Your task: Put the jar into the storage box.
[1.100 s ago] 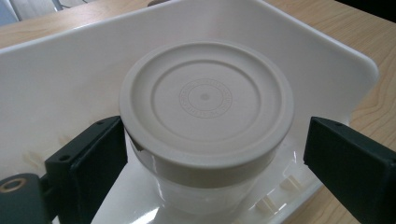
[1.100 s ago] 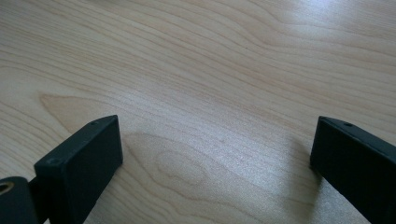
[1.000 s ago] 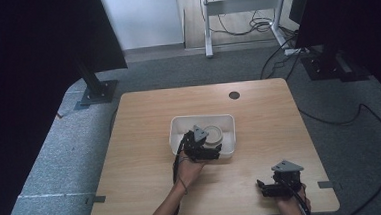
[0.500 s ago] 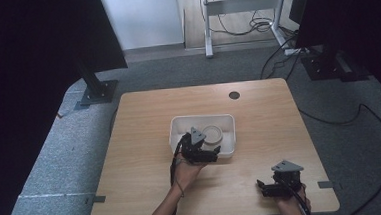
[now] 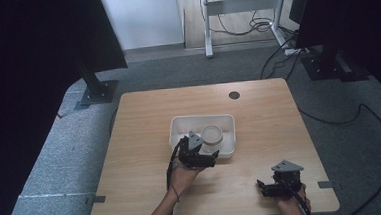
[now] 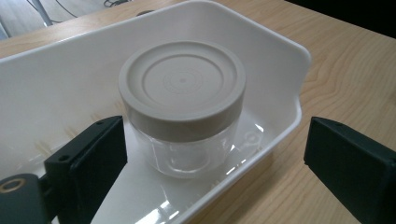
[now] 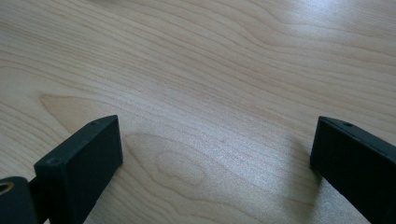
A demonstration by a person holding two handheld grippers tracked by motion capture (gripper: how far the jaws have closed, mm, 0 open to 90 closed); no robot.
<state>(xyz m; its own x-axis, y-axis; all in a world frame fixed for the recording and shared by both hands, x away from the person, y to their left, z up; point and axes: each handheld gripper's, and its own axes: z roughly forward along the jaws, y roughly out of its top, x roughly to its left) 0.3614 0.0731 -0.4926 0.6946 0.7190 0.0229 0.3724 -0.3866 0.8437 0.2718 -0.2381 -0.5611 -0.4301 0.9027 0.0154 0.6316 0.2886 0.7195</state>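
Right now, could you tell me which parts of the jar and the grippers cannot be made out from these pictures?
- Jar, left gripper view: its contents; the lid covers the top and glare blurs the clear wall.
- Jar, high view: too small for detail, partly behind the left gripper.
- White tray, left gripper view: near and left ends cut off by the frame.
- Right gripper, high view: jaw tips too small to judge.

You were working in what looked like a lab or office test room: a plain wooden table [image 5: 258,108] stood on grey carpet [image 5: 70,145], with dark stands on heavy metal bases [image 5: 97,90] at both sides, a white desk frame [image 5: 240,4] behind, and loose cables [image 5: 364,112] trailing across the floor.
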